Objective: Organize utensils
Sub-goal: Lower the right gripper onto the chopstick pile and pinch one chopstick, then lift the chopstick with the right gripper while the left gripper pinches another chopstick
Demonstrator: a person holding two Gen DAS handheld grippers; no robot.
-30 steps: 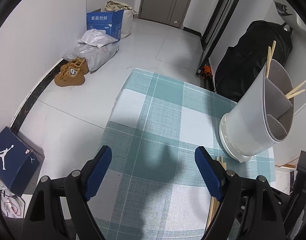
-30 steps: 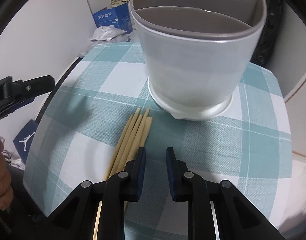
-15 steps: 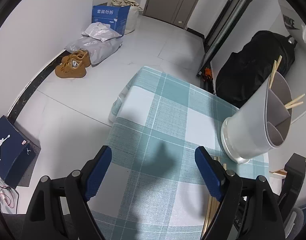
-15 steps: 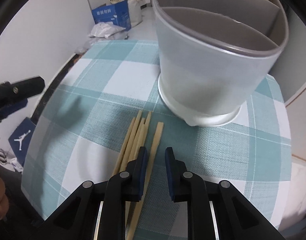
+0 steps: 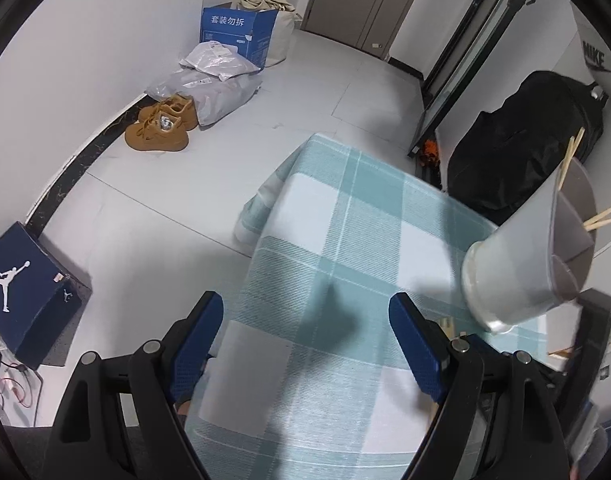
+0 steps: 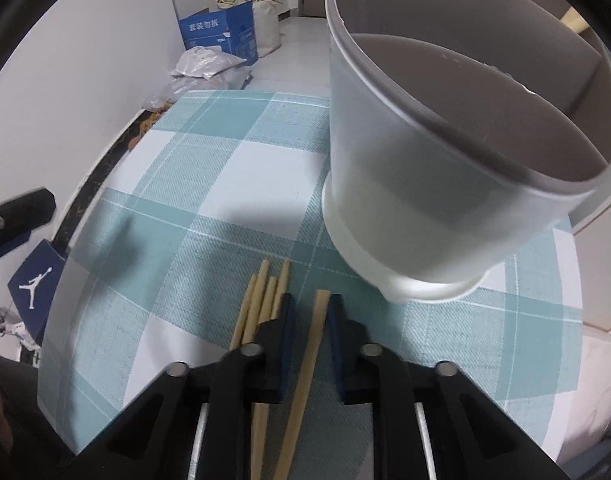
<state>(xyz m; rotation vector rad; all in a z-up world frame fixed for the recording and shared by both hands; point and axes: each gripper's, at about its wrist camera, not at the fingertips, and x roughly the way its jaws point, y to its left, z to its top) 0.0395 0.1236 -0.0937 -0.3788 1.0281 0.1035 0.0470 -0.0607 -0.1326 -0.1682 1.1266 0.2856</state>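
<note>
A pale wooden chopstick (image 6: 305,368) lies between the jaws of my right gripper (image 6: 311,300), which are closing. The right pad touches the chopstick and a thin strip of cloth still shows at the left pad. Several more chopsticks (image 6: 261,300) lie bundled just left of it on the checked cloth. The grey divided holder (image 6: 425,184) stands right behind, with one stick end showing at its far rim. My left gripper (image 5: 305,320) hangs open over the table's left part with nothing between its fingers. At the far right of that view, the holder (image 5: 517,272) has chopsticks (image 5: 601,218) sticking out.
The small table (image 5: 345,208) wears a teal and white checked cloth and its edges drop to a grey floor. On the floor are tan shoes (image 5: 161,128), grey parcels (image 5: 209,84), a blue carton (image 5: 237,32) and a dark shoe box (image 5: 25,284). A black bag (image 5: 517,140) leans behind the table.
One chopstick has come away from the bundle and now lies between the right jaws, which have narrowed. The holder has slid rightward in both views. The left jaws stay as wide.
</note>
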